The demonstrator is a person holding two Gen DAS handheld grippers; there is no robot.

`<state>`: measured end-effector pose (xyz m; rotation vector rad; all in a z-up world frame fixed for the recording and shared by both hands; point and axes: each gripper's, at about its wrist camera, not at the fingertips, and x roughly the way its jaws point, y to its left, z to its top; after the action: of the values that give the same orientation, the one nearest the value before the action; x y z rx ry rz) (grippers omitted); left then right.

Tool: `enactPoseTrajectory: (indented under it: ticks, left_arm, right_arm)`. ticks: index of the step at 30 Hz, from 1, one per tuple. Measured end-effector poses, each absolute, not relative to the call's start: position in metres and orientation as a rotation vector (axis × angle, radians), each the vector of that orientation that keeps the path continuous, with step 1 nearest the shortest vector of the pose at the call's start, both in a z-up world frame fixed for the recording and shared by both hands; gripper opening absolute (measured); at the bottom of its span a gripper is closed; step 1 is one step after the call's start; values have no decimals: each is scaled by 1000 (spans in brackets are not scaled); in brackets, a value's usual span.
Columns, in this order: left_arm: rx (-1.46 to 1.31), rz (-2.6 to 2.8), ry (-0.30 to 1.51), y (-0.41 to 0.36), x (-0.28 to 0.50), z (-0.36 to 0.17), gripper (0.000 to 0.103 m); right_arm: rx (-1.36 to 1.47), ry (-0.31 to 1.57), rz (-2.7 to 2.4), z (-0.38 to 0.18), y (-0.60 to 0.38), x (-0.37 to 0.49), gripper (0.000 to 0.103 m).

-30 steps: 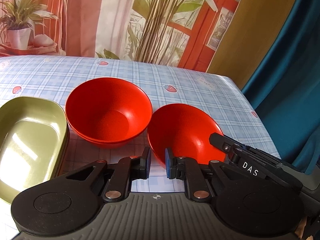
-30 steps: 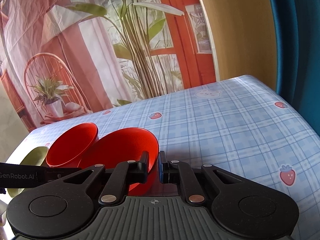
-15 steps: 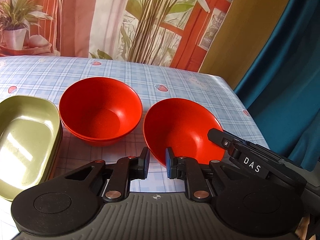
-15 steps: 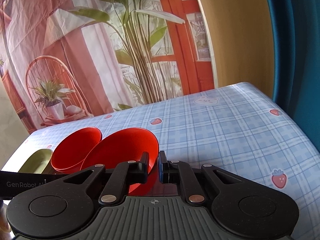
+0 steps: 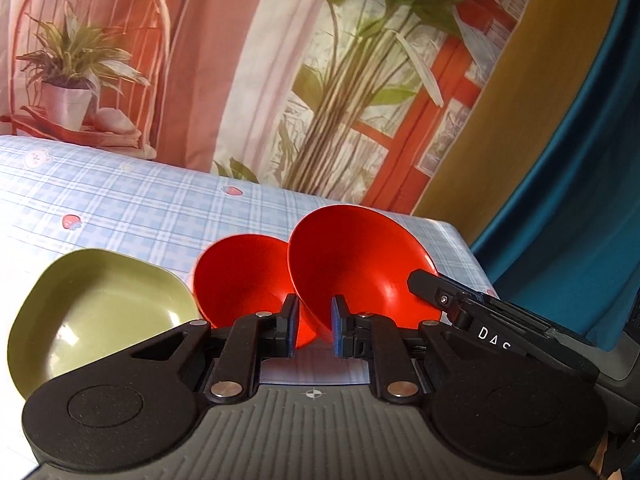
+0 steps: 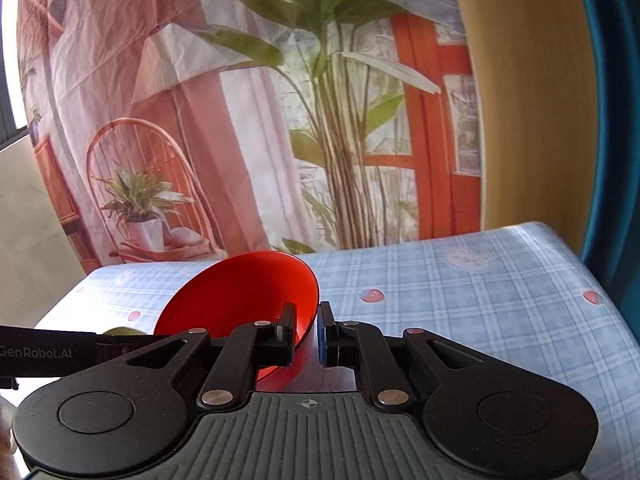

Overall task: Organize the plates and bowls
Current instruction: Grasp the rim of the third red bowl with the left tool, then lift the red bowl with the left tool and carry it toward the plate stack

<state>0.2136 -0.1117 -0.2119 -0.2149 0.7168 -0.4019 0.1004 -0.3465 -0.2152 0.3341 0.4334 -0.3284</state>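
Left wrist view: the left gripper (image 5: 313,328) is closed down on the near rim of a red bowl (image 5: 360,264); the rim passes between both blue-faced pads, and the bowl tilts steeply with its mouth facing the camera. The right gripper's (image 5: 424,284) black finger lies against the same bowl's right rim. Just left, partly hidden behind that bowl, a second red bowl (image 5: 236,276) sits beside a green dish (image 5: 96,312) on the checked tablecloth (image 5: 132,204).

Right wrist view: the right gripper (image 6: 307,334) is nearly closed, its pads pinching the red bowl (image 6: 240,292) at its right rim; the bowl extends left and away from the jaws. The left gripper's arm (image 6: 60,350) reaches in from the left edge. The tablecloth (image 6: 460,300) stretches away to the right.
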Motion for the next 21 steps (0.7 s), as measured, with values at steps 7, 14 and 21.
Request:
enactPoseTrajectory:
  ticks: [7, 14, 21]
  left_arm:
    - [-203, -368, 752, -89, 241, -211, 17]
    - [-234, -376, 819, -78, 248, -230, 17]
    - [-155, -384, 851, -79, 263, -239, 17]
  right_arm:
    - [327, 469, -284, -217, -334, 148, 10]
    - [344, 517, -285, -238, -332, 161, 10]
    - [287, 536, -289, -247, -325, 166, 11]
